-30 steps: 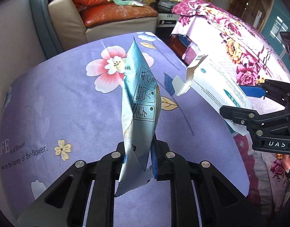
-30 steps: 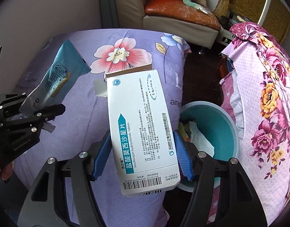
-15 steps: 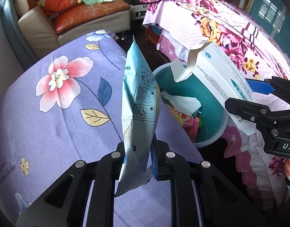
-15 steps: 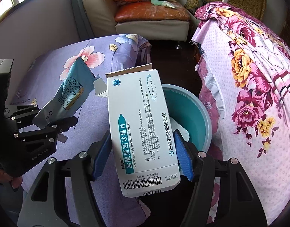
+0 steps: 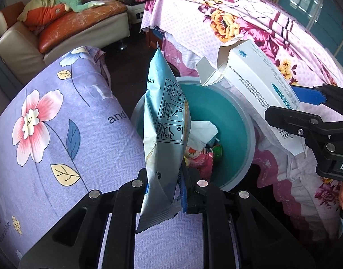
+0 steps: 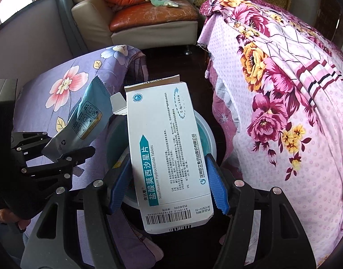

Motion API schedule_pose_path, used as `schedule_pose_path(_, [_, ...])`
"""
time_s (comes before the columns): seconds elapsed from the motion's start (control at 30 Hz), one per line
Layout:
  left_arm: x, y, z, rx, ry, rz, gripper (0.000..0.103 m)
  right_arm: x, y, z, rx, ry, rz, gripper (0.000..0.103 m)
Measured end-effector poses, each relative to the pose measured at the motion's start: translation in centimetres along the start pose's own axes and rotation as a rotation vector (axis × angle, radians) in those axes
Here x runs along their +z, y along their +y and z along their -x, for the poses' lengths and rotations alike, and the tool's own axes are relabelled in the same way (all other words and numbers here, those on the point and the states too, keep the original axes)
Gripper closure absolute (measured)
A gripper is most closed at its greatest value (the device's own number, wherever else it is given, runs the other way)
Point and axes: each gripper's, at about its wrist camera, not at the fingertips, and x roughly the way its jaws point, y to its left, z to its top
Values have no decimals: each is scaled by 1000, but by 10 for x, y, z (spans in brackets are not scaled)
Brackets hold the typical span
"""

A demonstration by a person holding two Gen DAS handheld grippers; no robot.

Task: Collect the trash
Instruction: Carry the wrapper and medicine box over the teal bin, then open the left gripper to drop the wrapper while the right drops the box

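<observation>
My left gripper (image 5: 164, 188) is shut on a light blue snack wrapper (image 5: 165, 121) and holds it upright at the near rim of a teal trash bin (image 5: 238, 121). The bin holds crumpled paper and colourful wrappers. My right gripper (image 6: 168, 186) is shut on a white medicine box (image 6: 164, 148) with an open top flap, held above the same bin (image 6: 205, 132). The box also shows in the left wrist view (image 5: 261, 83), over the bin's right rim. The wrapper shows in the right wrist view (image 6: 81, 121), left of the box.
A purple floral cloth (image 5: 59, 123) covers the surface left of the bin. A pink floral cloth (image 6: 283, 89) drapes the furniture to the right. A beige sofa with orange cushions (image 6: 137, 18) stands behind, across dark floor.
Both grippers have moved from over the purple cloth toward the bin, still holding their items. The bin has come into view and now lies right under the wrapper and box.
</observation>
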Motion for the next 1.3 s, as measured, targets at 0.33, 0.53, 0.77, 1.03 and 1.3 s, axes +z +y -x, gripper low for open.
schedule_pose_path(0.33, [11,-3,-25,-51,17,-16,85,7,-13,-10,-40,25,-24,41])
schedule_pose_path(0.53, [15,1,-30,-65,18,-7,85,11,-17,-14,-53,34,-31,41])
schedule_pose_path(0.77, [21,1,-32,-68,5,-10,83,16,-20,-15,-71,39,-37,41])
schedule_pose_path(1.03, [25,4,-30,-66,-17,-4,75,21,-20,-15,-91,42,-36,41])
schedule_pose_path(1.3, [25,13,-28,-77,-31,14,65,27,-17,-17,-102,47,-31,41])
